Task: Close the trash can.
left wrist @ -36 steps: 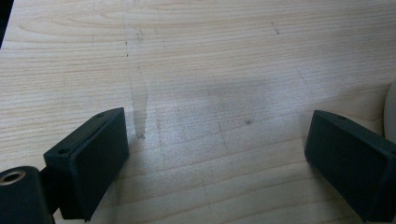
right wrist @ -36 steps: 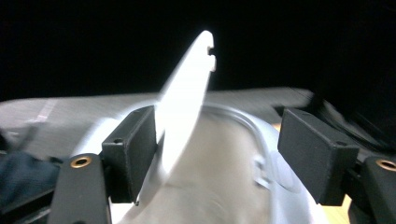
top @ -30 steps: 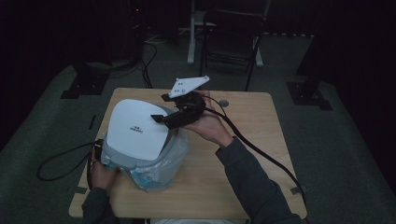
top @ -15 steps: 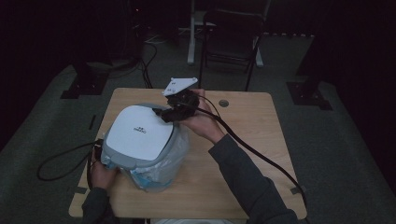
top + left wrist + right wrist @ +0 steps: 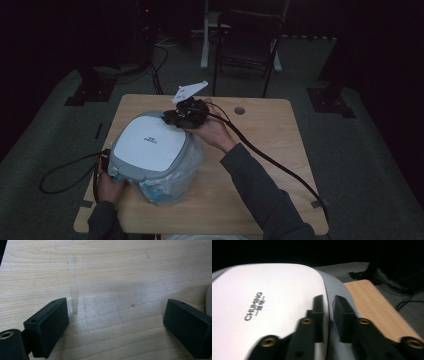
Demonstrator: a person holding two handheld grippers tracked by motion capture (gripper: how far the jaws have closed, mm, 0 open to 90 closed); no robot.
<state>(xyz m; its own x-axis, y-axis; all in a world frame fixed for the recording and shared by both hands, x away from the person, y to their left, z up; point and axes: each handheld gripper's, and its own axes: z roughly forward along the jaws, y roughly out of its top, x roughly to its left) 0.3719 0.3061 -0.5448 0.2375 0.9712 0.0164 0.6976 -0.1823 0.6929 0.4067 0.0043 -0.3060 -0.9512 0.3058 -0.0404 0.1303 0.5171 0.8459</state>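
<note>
Right gripper [image 5: 172, 118]: held in the person's right hand [image 5: 210, 131] at the far edge of the appliance; in the right gripper view its jaws stand nearly closed with a narrow gap, set over the seam where the white lid meets the grey rim; whether they pinch anything I cannot tell.
Left gripper [image 5: 117, 320]: jaws spread wide apart over bare wood, holding nothing, pointing down at the bench.
Left hand [image 5: 109, 184]: at the near left side of the appliance, close to the bench's near left corner, touching its lower part.
Rice cooker [image 5: 152, 150]: white lid [image 5: 262, 307] printed "CHUMING", grey rim [image 5: 334, 290], body wrapped in clear plastic bag [image 5: 172, 182]; it stands on the left half of the bench, lid tilted slightly toward the camera.
Bench [image 5: 260, 150]: light wood, right half bare, a round grommet [image 5: 239, 110] near the far edge.
Cable [image 5: 270, 160]: runs from the right gripper across the bench towards the near right corner.
Chair [image 5: 247, 37]: on the floor beyond the far edge.
</note>
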